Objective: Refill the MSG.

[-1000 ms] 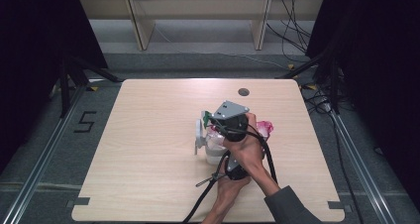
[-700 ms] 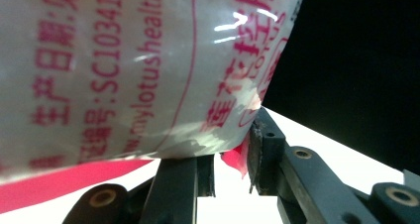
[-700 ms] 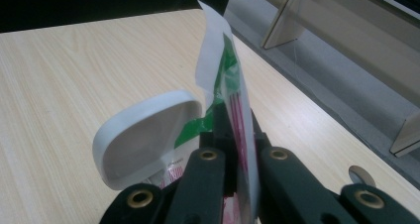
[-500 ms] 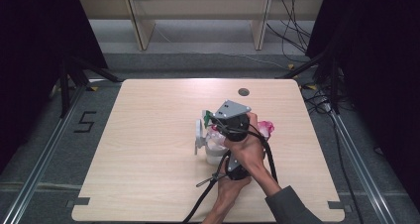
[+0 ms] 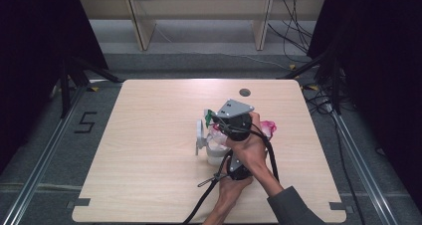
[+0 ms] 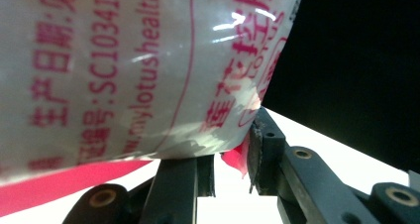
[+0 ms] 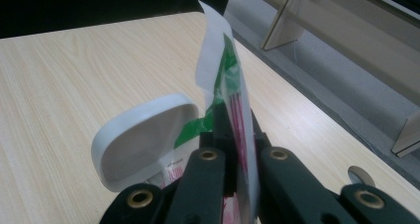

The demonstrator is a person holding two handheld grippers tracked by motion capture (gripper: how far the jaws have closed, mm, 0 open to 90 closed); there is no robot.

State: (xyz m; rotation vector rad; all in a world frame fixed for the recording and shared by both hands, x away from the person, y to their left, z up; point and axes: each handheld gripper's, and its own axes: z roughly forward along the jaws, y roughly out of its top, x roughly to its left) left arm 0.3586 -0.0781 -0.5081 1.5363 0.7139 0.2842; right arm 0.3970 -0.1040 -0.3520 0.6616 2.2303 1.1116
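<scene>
At the table's middle, a white tub (image 5: pixel 215 154) stands with its flip lid (image 5: pixel 200 131) up; the lid (image 7: pixel 141 140) also shows in the right gripper view. My right gripper (image 5: pixel 215 119), with the grey plate on top, hovers just over the tub. Its jaws (image 7: pixel 237 152) are shut on a thin green, white and red sachet (image 7: pixel 225 80) held upright. My left gripper (image 5: pixel 233 166) sits just behind the tub on the near side. It (image 6: pixel 233 164) is shut on the red edge of a clear plastic bag (image 6: pixel 129 70) with red print. The bag's pink part (image 5: pixel 268 128) lies right of the hands.
The wooden table (image 5: pixel 149 135) has a round cable hole (image 5: pixel 244 92) near its far edge. Black cables (image 5: pixel 204 205) trail off the near edge. A tripod (image 5: pixel 67 80) stands on the floor at left, and shelf legs (image 5: pixel 142 31) rise beyond the table.
</scene>
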